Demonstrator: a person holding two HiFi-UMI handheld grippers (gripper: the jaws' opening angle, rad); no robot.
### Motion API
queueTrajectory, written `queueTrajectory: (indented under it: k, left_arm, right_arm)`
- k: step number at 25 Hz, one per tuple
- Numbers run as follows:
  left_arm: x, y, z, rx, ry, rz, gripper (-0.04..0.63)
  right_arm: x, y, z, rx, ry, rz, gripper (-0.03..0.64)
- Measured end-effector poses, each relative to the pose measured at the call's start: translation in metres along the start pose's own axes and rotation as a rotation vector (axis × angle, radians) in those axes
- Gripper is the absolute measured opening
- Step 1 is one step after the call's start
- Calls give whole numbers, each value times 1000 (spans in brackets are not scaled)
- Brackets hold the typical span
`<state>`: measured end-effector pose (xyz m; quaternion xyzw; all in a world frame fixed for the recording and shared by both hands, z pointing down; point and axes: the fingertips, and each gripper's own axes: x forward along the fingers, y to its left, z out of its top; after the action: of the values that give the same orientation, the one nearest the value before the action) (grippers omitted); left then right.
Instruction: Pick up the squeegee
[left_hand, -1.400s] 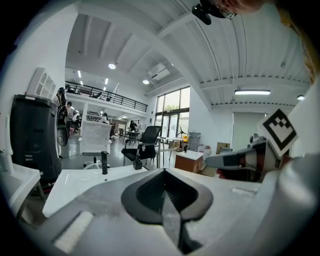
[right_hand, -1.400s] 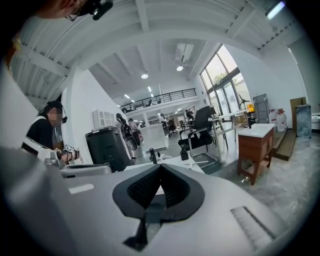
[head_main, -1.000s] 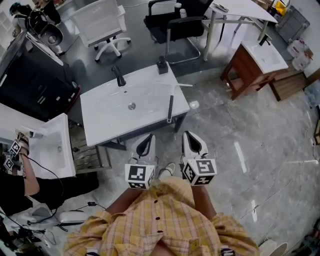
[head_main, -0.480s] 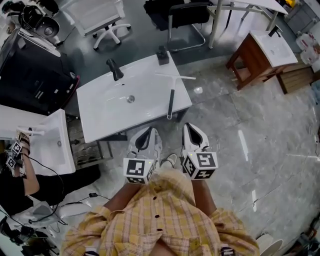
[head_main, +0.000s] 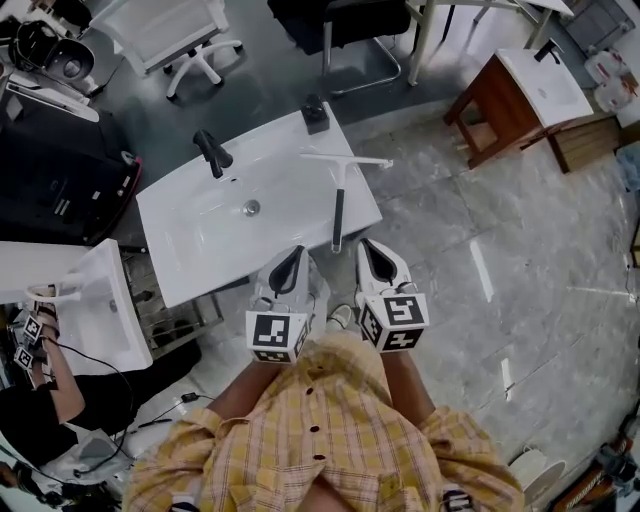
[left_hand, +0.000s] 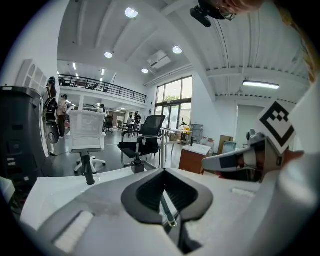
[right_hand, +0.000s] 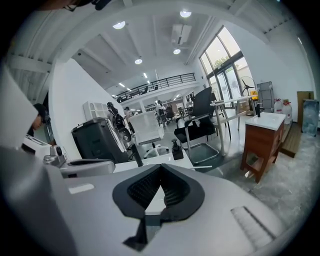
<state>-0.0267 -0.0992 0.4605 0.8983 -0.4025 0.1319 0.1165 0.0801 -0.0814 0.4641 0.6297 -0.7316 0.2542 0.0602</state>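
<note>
squeegee spot: the squeegee (head_main: 339, 200) lies flat on the right side of the white bench (head_main: 185, 265), just right of the basin. The blade end is toward the top of the frame and the dark handle points down at me, with its tip near the bench's lower edge.
left hand-held gripper: the left hand-held gripper (head_main: 297, 252) has its jaws together with nothing in them. In its own view I can see the handle's loop end through the window behind the tips, but there's no contact.
right hand-held gripper: the right hand-held gripper (head_main: 369, 244) is pinched closed too and empty. In the head view it's just below and a bit right of the handle tip.
how it'll handle: my guess is light and stiff, a thin handle with a long crossbar blade. That puts the weight toward the blade, so it'll probably swing if I grab the very tip.
where to grab: I'd go for mid-handle or a touch closer to the blade, jaws across it. Need to open up first, obviously.
slip risk: it's lying flat on a glossy top, so it could skate away as the pads close in.
fragile?: doubt it. The rubber edge is the only soft bit, so I wouldn't clamp there.
basin: the basin (head_main: 215, 225) looks empty, just the drain (head_main: 251, 208).
soap bottle: a dark pump soap bottle (head_main: 315, 113) sits at the bench's upper corner. Can't tell how full it is.
</note>
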Motion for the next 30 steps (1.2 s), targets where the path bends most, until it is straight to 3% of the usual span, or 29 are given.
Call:
queueTrajectory:
  k: [12,21,30]
  left_arm:
    - [69,43,2,-16,63,-61,2]
    - [98,66,-11,-41,112,-67,2]
    - [117,81,-30,-70,161,-72,2]
  right_arm:
    - [91,-15,5,10,130,-45,-2]
    - [131,-31,-15,34,220,-90,-2]
    - [166,-52,-44,118,324,-140,43]
